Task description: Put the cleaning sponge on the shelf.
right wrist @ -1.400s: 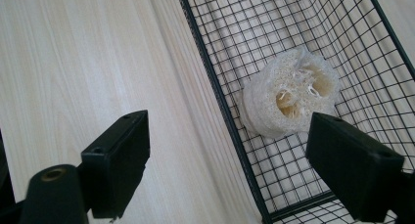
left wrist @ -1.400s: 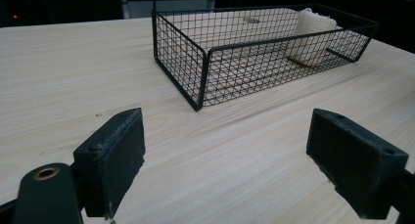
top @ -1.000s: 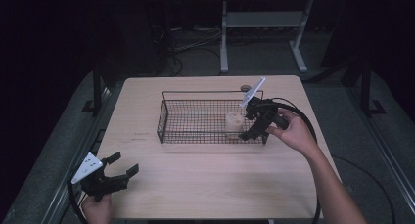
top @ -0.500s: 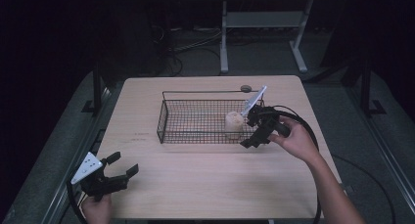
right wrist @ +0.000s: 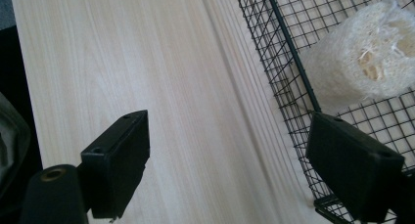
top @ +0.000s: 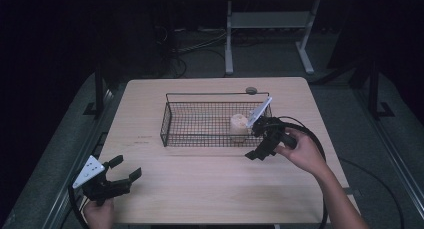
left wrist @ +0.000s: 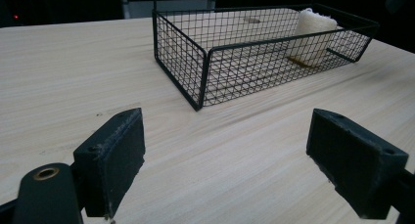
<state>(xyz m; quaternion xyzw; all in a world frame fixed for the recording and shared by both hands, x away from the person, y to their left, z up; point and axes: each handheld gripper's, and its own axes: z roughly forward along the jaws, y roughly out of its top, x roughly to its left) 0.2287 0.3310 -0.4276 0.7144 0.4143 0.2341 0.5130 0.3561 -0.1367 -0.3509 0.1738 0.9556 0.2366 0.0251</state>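
Right claw gapes beside upright loofah in basket

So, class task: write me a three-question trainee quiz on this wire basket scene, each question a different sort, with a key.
1. True or false: the loofah piece lies inside the wire basket.
2. Multiple choice: the right gripper is A) open, holding nothing; B) shut on the loofah piece; C) shut on the basket rim.
3. Fill in: the left gripper is near the table's front ____ corner in the high view.

Key: 1 true; 2 A; 3 left.
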